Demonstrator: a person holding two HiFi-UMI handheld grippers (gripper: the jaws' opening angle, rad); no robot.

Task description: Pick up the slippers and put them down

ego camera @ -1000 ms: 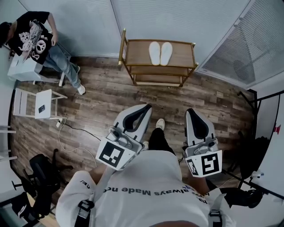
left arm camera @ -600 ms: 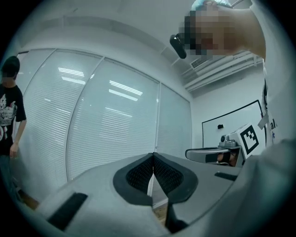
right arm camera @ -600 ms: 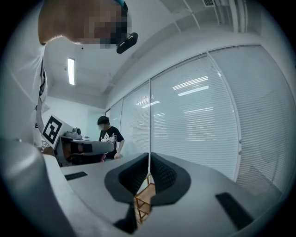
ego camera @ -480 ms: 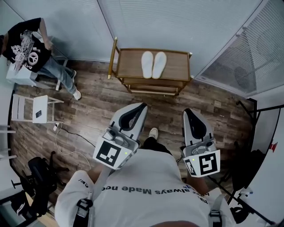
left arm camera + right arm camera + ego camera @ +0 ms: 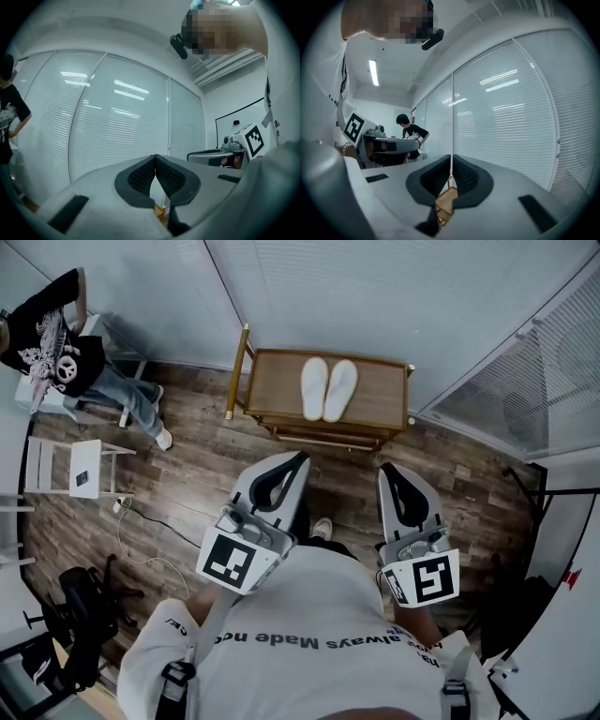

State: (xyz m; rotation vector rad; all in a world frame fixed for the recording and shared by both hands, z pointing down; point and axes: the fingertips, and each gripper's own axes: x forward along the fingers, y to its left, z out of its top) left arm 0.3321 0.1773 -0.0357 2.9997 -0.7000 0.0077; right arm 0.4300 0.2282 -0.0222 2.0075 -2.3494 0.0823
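- Two flat white fabric slippers (image 5: 328,389) lie side by side on a brown wooden rack (image 5: 382,390), long axes running near to far.
- The grey left gripper (image 5: 300,457) and right gripper (image 5: 385,469) are both closed and empty.

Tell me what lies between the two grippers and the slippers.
In the head view, only bare wooden floor and the front edge of the wooden rack separate the left gripper and right gripper from the white slippers.
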